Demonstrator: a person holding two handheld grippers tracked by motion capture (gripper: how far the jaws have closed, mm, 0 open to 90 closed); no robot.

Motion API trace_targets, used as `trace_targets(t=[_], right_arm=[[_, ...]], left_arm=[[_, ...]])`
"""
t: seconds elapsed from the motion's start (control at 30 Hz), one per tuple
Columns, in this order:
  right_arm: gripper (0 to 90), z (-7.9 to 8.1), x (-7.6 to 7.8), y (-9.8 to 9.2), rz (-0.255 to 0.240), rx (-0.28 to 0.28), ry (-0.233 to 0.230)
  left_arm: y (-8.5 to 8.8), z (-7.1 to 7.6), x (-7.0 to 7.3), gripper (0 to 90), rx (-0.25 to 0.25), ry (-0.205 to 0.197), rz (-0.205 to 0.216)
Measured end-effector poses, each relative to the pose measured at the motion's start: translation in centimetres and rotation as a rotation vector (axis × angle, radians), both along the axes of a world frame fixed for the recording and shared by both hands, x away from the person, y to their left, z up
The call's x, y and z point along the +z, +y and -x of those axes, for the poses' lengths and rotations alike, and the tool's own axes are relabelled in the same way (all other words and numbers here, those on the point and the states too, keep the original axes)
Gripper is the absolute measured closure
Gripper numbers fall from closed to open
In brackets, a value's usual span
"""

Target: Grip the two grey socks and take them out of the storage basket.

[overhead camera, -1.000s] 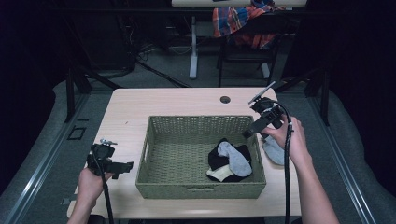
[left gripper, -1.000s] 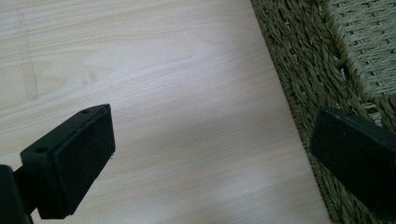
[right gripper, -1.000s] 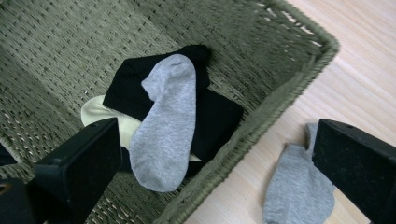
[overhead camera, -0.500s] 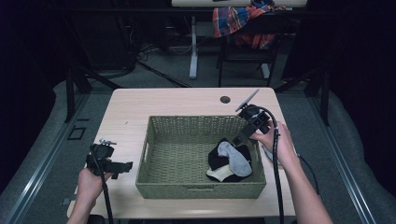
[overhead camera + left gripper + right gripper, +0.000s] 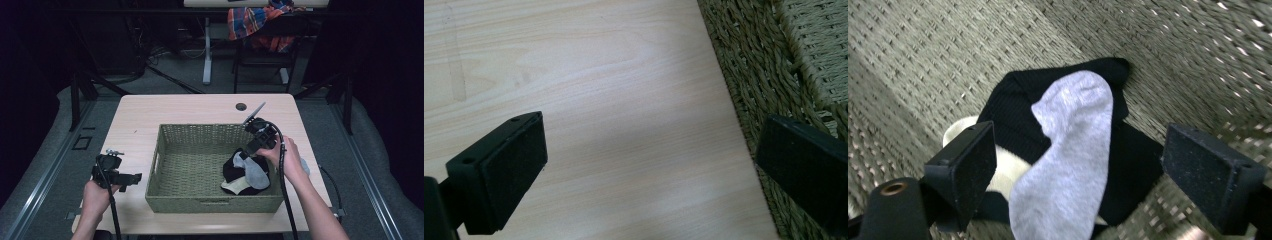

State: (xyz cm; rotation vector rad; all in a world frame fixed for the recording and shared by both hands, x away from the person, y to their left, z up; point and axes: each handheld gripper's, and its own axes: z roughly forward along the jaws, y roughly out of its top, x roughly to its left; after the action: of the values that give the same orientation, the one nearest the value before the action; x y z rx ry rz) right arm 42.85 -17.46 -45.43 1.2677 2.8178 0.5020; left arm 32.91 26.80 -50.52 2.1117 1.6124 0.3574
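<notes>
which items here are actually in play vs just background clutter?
In play (judging by where the grippers are):
- woven basket
- grey sock, on top of the pile
- black sock under it
- cream sock at the bottom
- right gripper, open over the pile
- left gripper, open beside the basket

Lying about:
- plaid cloth on a chair behind the table
- table's cable hole

No words, numbers, labels or signs can be read in any of the views. Nothing is written on the green woven basket [image 5: 200, 200], on the pale wooden table [image 5: 190, 107], or on the grey, black and cream socks [image 5: 1068, 150] that are piled in the basket.
</notes>
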Motion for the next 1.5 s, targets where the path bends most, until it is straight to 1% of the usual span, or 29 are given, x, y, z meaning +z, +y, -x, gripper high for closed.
trace_targets(t=[0.03,0.1,0.13,0.17,0.27,0.33,0.43,0.53,0.57,0.63,0.67,0.73,0.77,0.83,0.87,0.9,0.97,1.0,1.03,1.07,1.1,1.13,1.27,1.3,1.33,1.37,1.43,1.47,1.5], right_arm=[[15.0,0.0,-0.3,0.1,-0.01,-0.004,-0.002],[15.6,0.0,-1.0,0.5,0.014,0.009,0.003],[16.0,0.0,-1.2,0.6,0.014,0.009,0.004],[17.5,-0.1,-1.5,0.7,0.023,0.013,-0.01],[18.5,0.0,-2.2,1.1,0.012,0.006,-0.008],[22.1,0.0,-3.0,1.8,0.056,0.026,0.013],[25.6,-0.1,-3.7,2.3,0.089,0.03,0.028],[31.3,-0.1,-4.5,2.6,0.095,0.006,0.044],[34.1,-0.1,-4.6,2.6,0.093,-0.006,0.042],[37.9,-0.1,-4.8,2.7,0.114,-0.008,0.042],[39.9,-0.2,-4.9,2.8,0.108,-0.014,0.038],[46.9,-0.1,-5.2,3.0,0.111,-0.036,0.042],[50.2,-0.2,-5.4,3.1,0.118,-0.028,0.055],[65.2,-0.2,-5.6,3.3,0.141,-0.018,0.066],[69.9,-0.1,-5.6,3.3,0.14,-0.022,0.062],[76.8,-0.2,-5.4,3.2,0.146,-0.02,0.069],[82.8,-0.2,-5.0,3.0,0.127,-0.031,0.069],[83.4,-0.3,-4.5,2.7,0.135,-0.022,0.082],[83.4,-0.3,-4.5,2.7,0.135,-0.022,0.082],[83.9,-0.2,-3.7,2.5,0.116,-0.024,0.079],[83.9,-0.2,-3.7,2.5,0.116,-0.024,0.079],[83.9,-0.1,-2.9,2.3,0.107,-0.023,0.065],[83.9,0.1,-1.3,1.9,0.066,-0.032,0.044],[83.9,0.1,-0.9,1.8,0.068,-0.029,0.043],[83.9,0.2,-0.6,1.8,0.048,-0.042,0.031],[83.9,0.1,0.0,1.7,0.066,-0.022,0.043],[83.8,0.2,0.3,1.6,0.052,-0.026,0.034],[83.8,0.3,1.1,1.5,0.043,-0.031,0.026],[83.9,0.4,1.4,1.5,0.035,-0.031,0.02]], left_arm=[[0.0,0.0,0.0,0.6,0.0,0.001,0.0],[0.0,0.0,0.0,0.6,-0.004,0.004,-0.002],[0.0,0.0,0.0,0.6,-0.001,0.0,0.001],[0.1,0.0,0.0,0.6,-0.003,0.004,-0.002],[0.0,0.0,0.0,0.6,0.0,0.0,-0.001],[0.0,0.0,0.0,0.6,-0.003,0.002,0.001],[0.1,0.0,0.0,0.6,-0.001,-0.002,0.003],[0.1,0.0,0.0,0.6,-0.004,-0.001,0.002],[0.1,0.0,0.0,0.6,-0.002,-0.002,0.004],[0.1,0.0,0.0,0.6,-0.002,-0.003,0.003],[0.1,0.0,0.0,0.6,-0.002,-0.002,0.004],[0.0,0.0,0.0,0.6,-0.003,-0.002,0.004],[0.0,0.0,0.1,0.7,-0.004,-0.001,0.005],[0.0,0.0,0.1,0.7,-0.005,-0.001,0.002],[0.0,0.0,0.1,0.7,-0.007,0.0,0.003],[0.0,0.0,0.0,0.7,-0.005,-0.003,0.003],[0.0,0.0,0.0,0.7,-0.006,0.001,0.003],[0.0,0.0,0.0,0.7,-0.005,-0.002,0.003],[0.0,0.0,0.0,0.7,-0.005,-0.002,0.003],[0.0,0.0,0.0,0.7,-0.005,-0.002,0.001],[0.0,0.0,0.0,0.7,-0.005,-0.002,0.001],[0.0,0.0,0.0,0.7,-0.006,-0.001,0.001],[0.0,0.0,0.0,0.7,-0.006,0.0,0.0],[-0.1,0.0,0.0,0.7,-0.007,0.0,0.001],[-0.1,0.0,0.0,0.7,-0.008,0.0,0.0],[-0.1,0.0,0.1,0.7,-0.01,0.0,-0.002],[-0.1,0.0,0.1,0.7,-0.01,0.0,0.0],[-0.1,0.0,0.0,0.7,-0.011,0.001,0.001],[-0.1,0.0,0.0,0.7,-0.011,0.001,0.001]])
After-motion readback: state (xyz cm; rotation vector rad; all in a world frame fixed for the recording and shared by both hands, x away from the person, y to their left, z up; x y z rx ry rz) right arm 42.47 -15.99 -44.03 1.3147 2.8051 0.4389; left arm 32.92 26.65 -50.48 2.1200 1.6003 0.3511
